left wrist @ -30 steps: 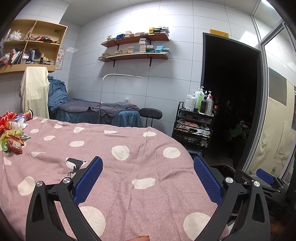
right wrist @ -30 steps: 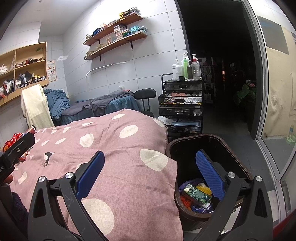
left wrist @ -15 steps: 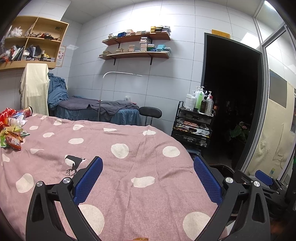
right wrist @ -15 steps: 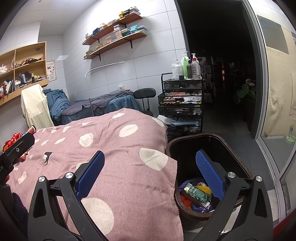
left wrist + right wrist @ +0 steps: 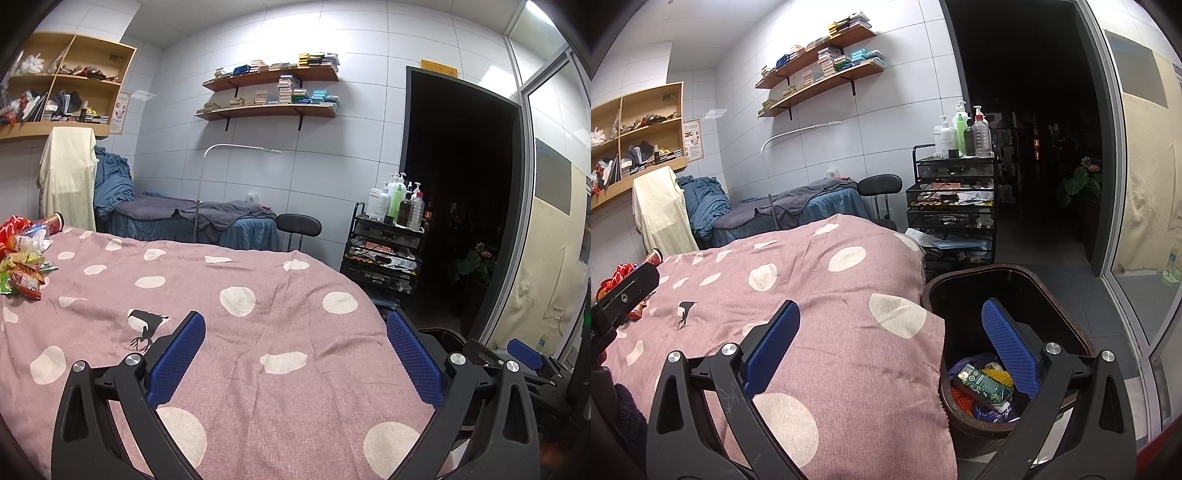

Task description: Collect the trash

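Over the pink bedspread (image 5: 258,295) with pale dots, the left gripper (image 5: 295,332) hovers with its blue pads spread wide and nothing between them. The bedspread is the landmark for all other places. At its far left edge, well apart from the left gripper, lies the pile of trash (image 5: 22,258): coloured snack wrappers, a clear plastic bottle and a red cylindrical can lying on its side. The items touch each other and rest directly on the cloth.

At the right edge of the bedspread stands the dark trash bin (image 5: 1067,317), just beside the hanging cloth and lower than the top of the bed. The right gripper (image 5: 890,325) is also wide open and holds nothing; its left finger is above the bedspread and its right finger (image 5: 1008,343) is above the open bin. Inside the bin lie a green carton (image 5: 982,384) and some orange, yellow and blue wrappers.

Beyond the far side of the bedspread are a second bed with blue and grey covers (image 5: 207,218), a black stool (image 5: 298,224) and a black cart (image 5: 951,206) with pump bottles on top.
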The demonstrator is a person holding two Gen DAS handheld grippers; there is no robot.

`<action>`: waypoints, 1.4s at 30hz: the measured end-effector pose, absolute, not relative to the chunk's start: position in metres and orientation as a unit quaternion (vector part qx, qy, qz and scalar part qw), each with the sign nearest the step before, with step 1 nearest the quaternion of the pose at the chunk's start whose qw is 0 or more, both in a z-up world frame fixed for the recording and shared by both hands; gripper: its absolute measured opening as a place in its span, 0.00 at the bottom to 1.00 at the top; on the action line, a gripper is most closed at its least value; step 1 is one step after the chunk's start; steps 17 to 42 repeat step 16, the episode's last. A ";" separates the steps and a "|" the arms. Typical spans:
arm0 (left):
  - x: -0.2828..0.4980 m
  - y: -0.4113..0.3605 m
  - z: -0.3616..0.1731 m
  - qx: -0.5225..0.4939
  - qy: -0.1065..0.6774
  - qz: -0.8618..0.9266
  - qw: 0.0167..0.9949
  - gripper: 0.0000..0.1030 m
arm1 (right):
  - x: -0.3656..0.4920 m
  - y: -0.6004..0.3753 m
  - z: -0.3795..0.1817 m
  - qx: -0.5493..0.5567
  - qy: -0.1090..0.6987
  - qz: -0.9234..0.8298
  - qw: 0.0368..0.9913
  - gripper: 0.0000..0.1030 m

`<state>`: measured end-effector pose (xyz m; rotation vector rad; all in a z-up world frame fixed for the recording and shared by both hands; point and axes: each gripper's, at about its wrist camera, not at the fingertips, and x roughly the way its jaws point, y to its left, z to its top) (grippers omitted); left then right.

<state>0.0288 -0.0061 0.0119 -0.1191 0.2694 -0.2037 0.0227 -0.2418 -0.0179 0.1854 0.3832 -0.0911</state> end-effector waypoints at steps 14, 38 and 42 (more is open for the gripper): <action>0.029 -0.008 0.007 -0.060 0.139 -0.096 0.984 0.95 | 0.022 -0.238 -0.022 0.093 0.195 -0.048 0.975 0.95; 0.029 -0.008 0.006 -0.059 0.140 -0.095 0.984 0.95 | 0.022 -0.238 -0.022 0.093 0.195 -0.047 0.975 0.95; 0.029 -0.008 0.006 -0.059 0.140 -0.095 0.984 0.95 | 0.022 -0.238 -0.022 0.093 0.195 -0.047 0.975 0.95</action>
